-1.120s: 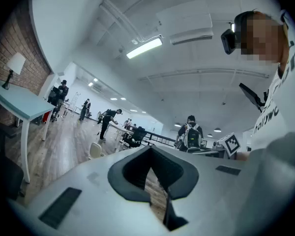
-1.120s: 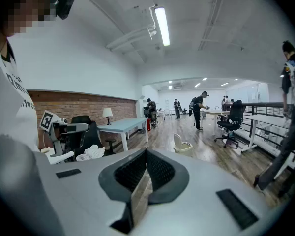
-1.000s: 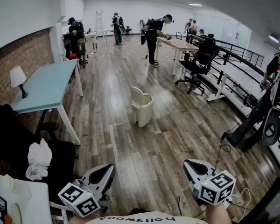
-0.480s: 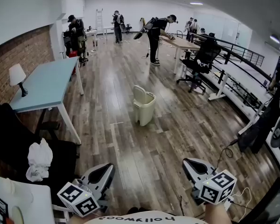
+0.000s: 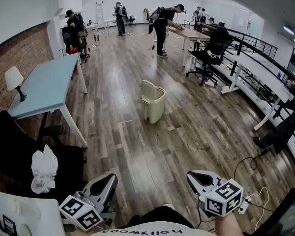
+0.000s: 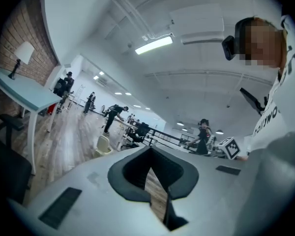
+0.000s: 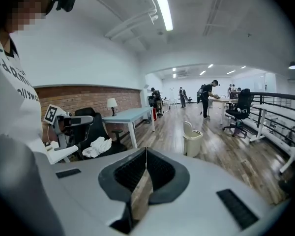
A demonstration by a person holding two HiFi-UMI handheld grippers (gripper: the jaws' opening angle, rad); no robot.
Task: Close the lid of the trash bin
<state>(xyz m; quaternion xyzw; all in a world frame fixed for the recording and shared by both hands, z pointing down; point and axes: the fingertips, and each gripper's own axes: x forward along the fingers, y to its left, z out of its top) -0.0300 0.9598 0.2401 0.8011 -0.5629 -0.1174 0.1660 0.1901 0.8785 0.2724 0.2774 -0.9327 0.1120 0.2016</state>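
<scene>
Head view, bin: on the wood floor mid-room, well apart from both grippers.
Head view, lid: raised, standing upright at the bin's far-left rim (the mouth is open).
Head view, left gripper: low at the bottom left, jaws drawn to a point, nothing in them; its cube sits nearest the camera.
Head view, right gripper: low at the bottom right, jaws likewise together and empty.
Head view, table: pale blue, along the brick wall at left, with a lamp at its near end.
Head view, cloth: white, crumpled on a black chair at left.
Head view, person: stands at a desk beyond the bin (others are farther back).
Left gripper view, left gripper: jaws meet at the tips, with only a thin wedge of floor showing between the pads; nothing is held.
Left gripper view, bin: small, far ahead and left of the jaws, lid up.
Left gripper view, table: at left, lamp on it.
Right gripper view, right gripper: jaws closed at the tips, empty (floor shows through the slit).
Right gripper view, bin: ahead and right of the jaws, on the floor, lid upright.
Right gripper view, cloth: on the chair at left, near the table.
</scene>
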